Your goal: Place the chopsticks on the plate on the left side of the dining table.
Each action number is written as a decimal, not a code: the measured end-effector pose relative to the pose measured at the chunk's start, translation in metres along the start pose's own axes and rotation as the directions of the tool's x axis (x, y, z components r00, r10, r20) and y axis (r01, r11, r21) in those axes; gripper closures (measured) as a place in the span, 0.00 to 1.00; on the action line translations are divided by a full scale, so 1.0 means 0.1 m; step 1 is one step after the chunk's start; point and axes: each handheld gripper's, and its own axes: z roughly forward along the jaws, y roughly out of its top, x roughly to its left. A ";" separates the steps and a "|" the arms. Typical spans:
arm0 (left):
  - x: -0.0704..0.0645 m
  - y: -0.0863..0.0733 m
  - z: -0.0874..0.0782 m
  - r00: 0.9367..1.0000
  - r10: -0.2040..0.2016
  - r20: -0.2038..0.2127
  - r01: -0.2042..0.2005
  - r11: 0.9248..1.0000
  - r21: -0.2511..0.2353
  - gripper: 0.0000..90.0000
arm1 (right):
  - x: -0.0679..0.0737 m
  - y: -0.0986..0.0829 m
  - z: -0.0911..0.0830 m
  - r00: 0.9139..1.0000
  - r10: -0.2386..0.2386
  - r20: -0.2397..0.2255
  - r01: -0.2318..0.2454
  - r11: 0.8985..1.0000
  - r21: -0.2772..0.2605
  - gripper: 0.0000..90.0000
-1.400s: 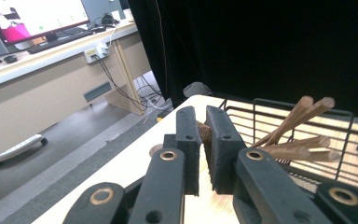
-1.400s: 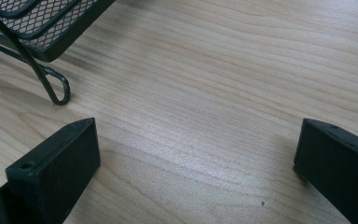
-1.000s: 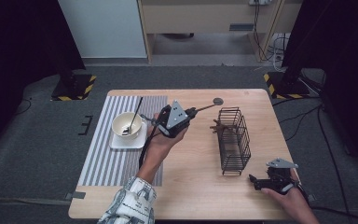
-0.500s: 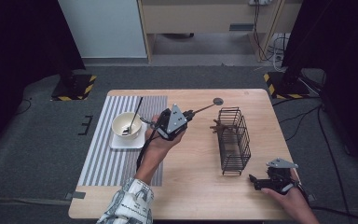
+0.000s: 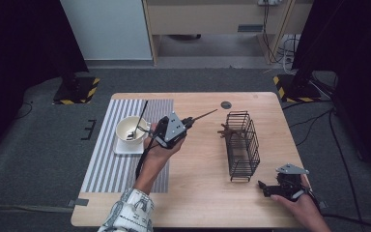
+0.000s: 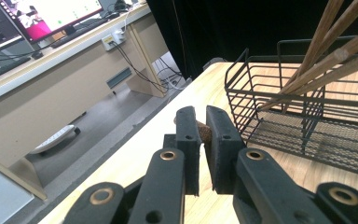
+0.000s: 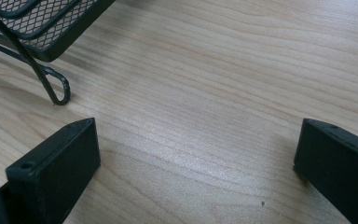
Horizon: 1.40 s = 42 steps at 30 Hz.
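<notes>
— The floor's grey carpet, and there's a light wooden table point(image 5: 198, 193) in the middle with a striped mat point(image 5: 107, 169) along its left side. What's on it?

— A cream bowl point(image 5: 129, 129) on a white square coaster point(image 5: 121, 147), sitting on the mat, with a dark utensil leaning out of it. Toward the right stands a black wire basket point(image 5: 242, 145) with several wooden chopsticks point(image 6: 326, 60) resting in it, their ends poking over the rim.

— And the person's hands?

— The left gripper point(image 6: 200, 135) is held up above the table between the bowl and the basket. Its jaws are pinched together on a single brown chopstick point(image 5: 204, 115), which sticks out past the gripper toward the basket's far end. From the gripper's own camera you see the stick's blunt end wedged between the two black pads, the basket just beyond.

— The other one?

— The right gripper point(image 5: 270, 187) sits low at the near right corner of the table, close to the basket's near foot. Its jaws are spread wide apart with only bare wood between them; nothing held.
</notes>
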 end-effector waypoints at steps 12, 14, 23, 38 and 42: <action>0.06 -0.12 -0.11 1.000 -0.017 -0.018 0.017 1.000 0.000 0.93 | 0.00 0.00 0.00 1.000 0.000 0.000 0.000 1.000 0.000 0.00; 0.07 -0.14 -0.13 1.000 -0.020 -0.022 0.021 1.000 0.002 0.93 | 0.00 0.00 0.00 1.000 0.000 0.000 0.000 1.000 0.000 0.00; 0.09 -0.21 -0.19 0.999 -0.032 -0.026 0.032 0.999 0.002 0.93 | 0.00 0.00 0.00 1.000 0.000 0.000 0.000 1.000 0.000 0.00; 0.12 -0.35 -0.28 0.998 -0.041 -0.039 0.042 0.999 0.014 0.93 | 0.00 0.00 0.00 1.000 0.000 0.000 0.000 1.000 0.000 0.00; 0.12 -0.39 -0.31 0.998 -0.042 -0.041 0.043 0.999 0.022 0.93 | 0.00 0.00 0.00 1.000 0.000 0.000 0.000 1.000 0.000 0.00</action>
